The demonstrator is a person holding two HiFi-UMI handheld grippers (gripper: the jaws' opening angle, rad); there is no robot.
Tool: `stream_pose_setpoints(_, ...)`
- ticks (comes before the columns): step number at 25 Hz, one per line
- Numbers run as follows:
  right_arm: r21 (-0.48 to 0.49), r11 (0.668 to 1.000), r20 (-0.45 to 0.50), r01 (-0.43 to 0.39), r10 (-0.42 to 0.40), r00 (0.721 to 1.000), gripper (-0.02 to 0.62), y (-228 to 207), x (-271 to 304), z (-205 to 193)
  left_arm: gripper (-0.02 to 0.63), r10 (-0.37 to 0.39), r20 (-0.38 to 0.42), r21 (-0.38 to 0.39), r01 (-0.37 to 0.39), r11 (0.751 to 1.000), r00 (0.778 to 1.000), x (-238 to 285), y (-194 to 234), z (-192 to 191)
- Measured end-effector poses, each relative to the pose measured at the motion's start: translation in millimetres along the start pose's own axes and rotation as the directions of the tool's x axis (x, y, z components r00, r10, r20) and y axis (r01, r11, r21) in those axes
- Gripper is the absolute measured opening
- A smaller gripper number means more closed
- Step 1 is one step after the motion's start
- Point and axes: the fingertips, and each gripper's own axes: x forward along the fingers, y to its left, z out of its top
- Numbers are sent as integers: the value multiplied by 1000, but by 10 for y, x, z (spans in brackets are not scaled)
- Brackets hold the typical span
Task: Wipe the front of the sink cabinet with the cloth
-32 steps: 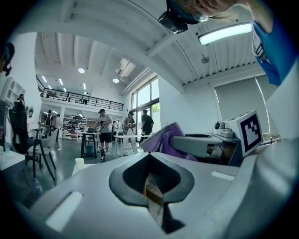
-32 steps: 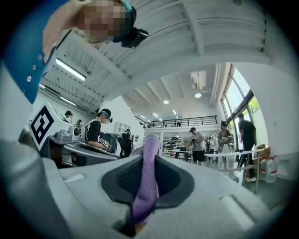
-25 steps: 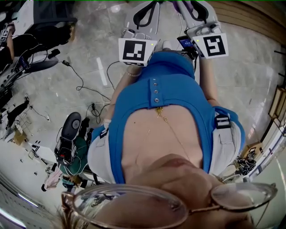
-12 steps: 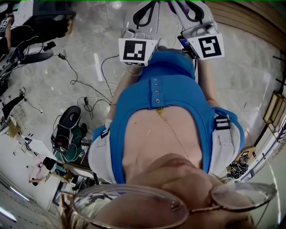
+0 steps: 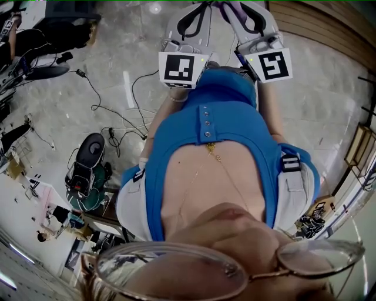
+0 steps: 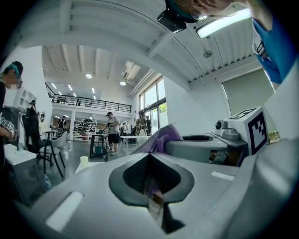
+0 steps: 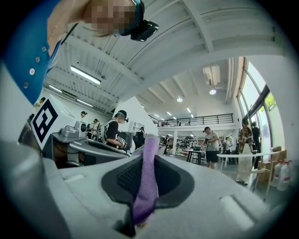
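Note:
Both grippers are held out in front of the person's blue-shirted body, above the floor. My right gripper (image 7: 147,184) is shut on a purple cloth (image 7: 148,163), a strip of which runs up between its jaws. In the head view the right gripper (image 5: 238,7) and the cloth (image 5: 245,8) sit at the top edge, beside my left gripper (image 5: 195,7). My left gripper (image 6: 152,184) has its jaws pressed together, with only a thin sliver at the seam. From the left gripper view the cloth (image 6: 162,136) shows to the right. No sink cabinet is in view.
Cables (image 5: 100,100) trail over the marble floor at the left, near a black and green device (image 5: 88,176). Wooden panelling (image 5: 329,29) runs along the upper right. Both gripper views look into a hall with standing people (image 6: 112,133), tables (image 7: 233,156) and a chair (image 6: 44,144).
Both marker cubes have drifted slightly upward in the head view. The floor at the left has slid, so the head view has turned a little. The right gripper's hold on the cloth is unchanged.

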Motion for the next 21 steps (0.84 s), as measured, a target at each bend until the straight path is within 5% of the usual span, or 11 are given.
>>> stream_pose_setpoints(21, -11, 1000, -18, -2, 1, 1000, 51, 110, -84, 10, 2, -9, -14, 6, 9, 1000, 1000, -116, -50, -62)
